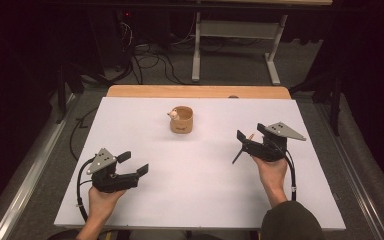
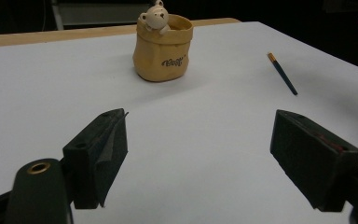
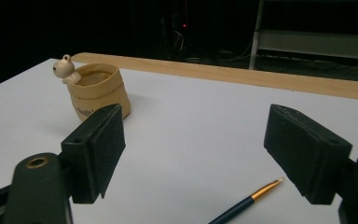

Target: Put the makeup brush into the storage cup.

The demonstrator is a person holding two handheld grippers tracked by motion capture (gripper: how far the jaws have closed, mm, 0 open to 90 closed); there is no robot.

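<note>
Left gripper (image 1: 134, 163) sits jaws apart, empty, on the white worktop (image 1: 200, 200); right gripper (image 1: 247, 142) also apart, empty, with a thin brush (image 1: 239, 155) just under and beside it. Bear pot (image 1: 181, 119) lies ahead, between both.

Left gripper view: bear pot (image 2: 164, 46) straight ahead and well off; brush (image 2: 282, 73) far to its right, flat on the worktop.

Right gripper view: brush (image 3: 244, 202) lies low between the jaws, bear pot (image 3: 93, 89) ahead-left. Risks, as I judge them: flat thin handle may roll or skid out of a pinch; a tilted grab scrapes the worktop; a careless reach tips the pot.
</note>
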